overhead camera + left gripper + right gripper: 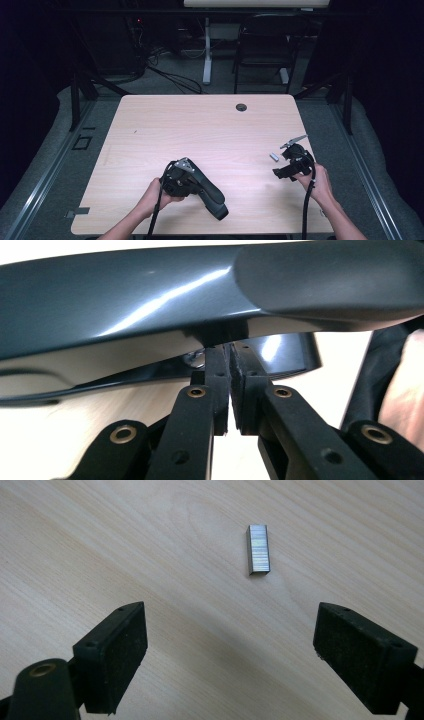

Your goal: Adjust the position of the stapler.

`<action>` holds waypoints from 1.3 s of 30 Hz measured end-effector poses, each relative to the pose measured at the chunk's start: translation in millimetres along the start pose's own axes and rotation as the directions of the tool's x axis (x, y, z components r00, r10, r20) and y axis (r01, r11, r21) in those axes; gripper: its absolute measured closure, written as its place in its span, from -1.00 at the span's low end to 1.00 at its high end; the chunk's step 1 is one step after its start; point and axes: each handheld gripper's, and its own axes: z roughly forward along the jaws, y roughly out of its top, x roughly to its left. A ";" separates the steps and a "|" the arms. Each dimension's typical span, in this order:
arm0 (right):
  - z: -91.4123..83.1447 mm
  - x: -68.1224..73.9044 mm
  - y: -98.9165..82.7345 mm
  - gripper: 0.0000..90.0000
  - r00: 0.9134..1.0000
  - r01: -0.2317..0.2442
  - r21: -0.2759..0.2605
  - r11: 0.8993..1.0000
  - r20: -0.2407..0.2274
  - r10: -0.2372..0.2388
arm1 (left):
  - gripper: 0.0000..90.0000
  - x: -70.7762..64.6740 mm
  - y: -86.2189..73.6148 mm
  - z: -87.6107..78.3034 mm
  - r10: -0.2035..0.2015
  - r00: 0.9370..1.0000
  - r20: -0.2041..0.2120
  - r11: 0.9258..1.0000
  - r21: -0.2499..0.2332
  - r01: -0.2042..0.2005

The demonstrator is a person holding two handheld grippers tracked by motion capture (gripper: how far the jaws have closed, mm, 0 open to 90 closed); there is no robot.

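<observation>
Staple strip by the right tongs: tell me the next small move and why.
Probably ease the right tongs forward until the staple strip sits between the open pads, then close. The strip lies flat on the table, just ahead of them, untouched, while the left tongs are shut on the black stapler.

- The pale wooden table is viewed from above, looking forward and down.
- A glossy black stapler is seen very close.
- A small silver staple strip, shared with the high view, is seen near.
</observation>
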 end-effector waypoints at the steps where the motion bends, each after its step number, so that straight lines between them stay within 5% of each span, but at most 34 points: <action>1: -0.2 -0.7 0.0 -0.70 1.000 0.002 0.003 1.000 -0.005 -0.002 | 0.93 -2.6 3.1 3.4 0.013 1.000 -0.003 1.000 0.005 -0.013; 10: -0.1 0.3 0.0 -0.69 1.000 -0.002 -0.005 1.000 -0.011 0.002 | 0.92 -5.8 13.2 12.3 0.007 1.000 0.008 1.000 -0.013 -0.007; 13: -0.6 -1.0 0.9 -0.69 0.995 -0.036 -0.016 0.999 -0.094 0.034 | 0.92 -6.9 16.2 14.7 0.018 1.000 0.000 1.000 -0.014 -0.018; 25: -2.1 5.7 4.8 -0.67 0.986 -0.056 -0.047 0.997 -0.162 0.048 | 0.82 -4.2 31.6 23.9 0.044 0.999 0.016 0.998 -0.037 -0.044; 29: -4.8 8.6 4.4 -0.67 0.983 -0.042 -0.054 0.998 -0.179 0.031 | 0.43 -4.6 30.1 16.5 0.087 0.994 0.067 0.996 -0.013 -0.087; 39: -15.8 29.3 8.4 -0.70 0.973 -0.017 -0.124 0.992 -0.230 -0.012 | -0.59 -8.9 18.9 -31.0 0.118 0.993 0.013 0.990 -0.083 -0.116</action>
